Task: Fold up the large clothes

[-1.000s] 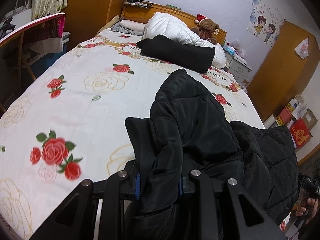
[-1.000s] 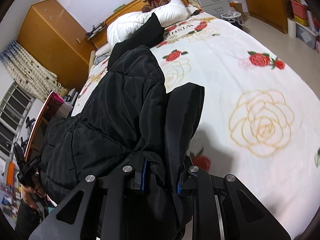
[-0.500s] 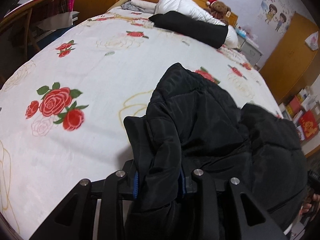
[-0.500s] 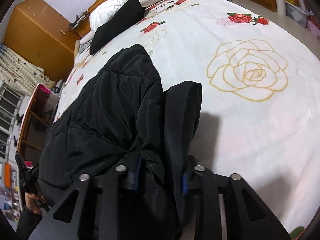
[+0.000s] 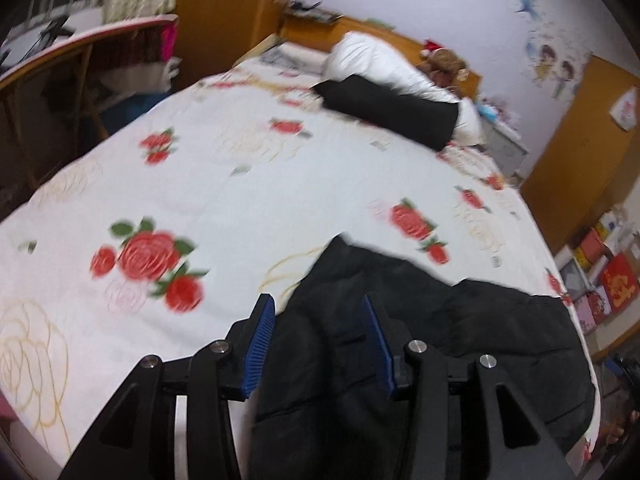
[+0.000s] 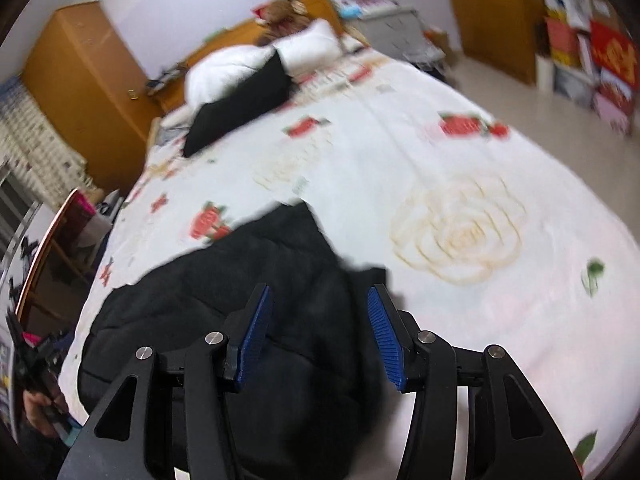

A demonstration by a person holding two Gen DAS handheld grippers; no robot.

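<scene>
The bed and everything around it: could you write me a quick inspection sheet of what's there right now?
Surface: bed with a white rose-print cover.
Job's things: black puffer jacket bunched at the near edge.
Clutter: black cushion, white pillows and a teddy bear at the headboard.
Grippers: left claw and right claw both open over the jacket, gripping nothing.
Cables: nothing seen.
Surroundings: wooden wardrobe, stacked boxes.

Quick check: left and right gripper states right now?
Left gripper: open, over the black jacket, holding nothing.
Right gripper: open, holding nothing.
</scene>
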